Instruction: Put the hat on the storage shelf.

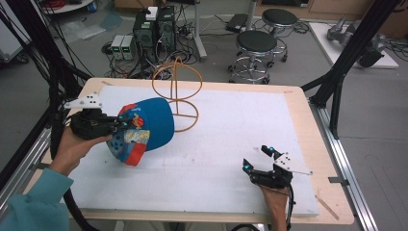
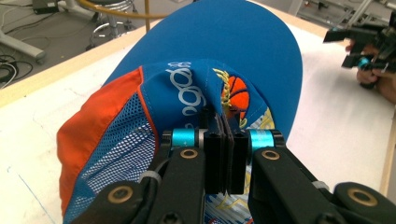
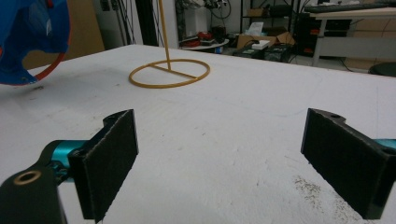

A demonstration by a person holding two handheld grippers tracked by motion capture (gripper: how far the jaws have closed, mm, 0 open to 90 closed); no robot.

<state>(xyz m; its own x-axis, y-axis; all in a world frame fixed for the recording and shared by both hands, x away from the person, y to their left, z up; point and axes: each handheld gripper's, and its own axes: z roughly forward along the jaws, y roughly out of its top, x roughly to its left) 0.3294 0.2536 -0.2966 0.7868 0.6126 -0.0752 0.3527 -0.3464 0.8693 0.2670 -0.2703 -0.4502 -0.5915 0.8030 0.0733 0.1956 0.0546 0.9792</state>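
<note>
Surface: wooden table (image 1: 308,103) topped with a white mat (image 1: 231,130), scuffed and speckled near the right gripper (image 1: 263,160).

Right gripper low over the mat's near-right part, jaws wide apart, nothing between them.

Left gripper (image 1: 114,126) at the mat's left edge, jaws clamped on the fabric of a blue cap (image 1: 144,127) with an orange panel and mesh; the cap hangs off the jaws, brim pointing away in the left gripper view.

Just behind the cap: yellow wire stand (image 1: 177,91), ring base flat on the mat, upright rod, hoop on top. Nothing between cap and stand.

Beyond the table: grey floor, two black stools (image 1: 257,45), computer towers (image 1: 155,29) with tangled cables. Black frame struts (image 1: 346,57) flank the table.
</note>
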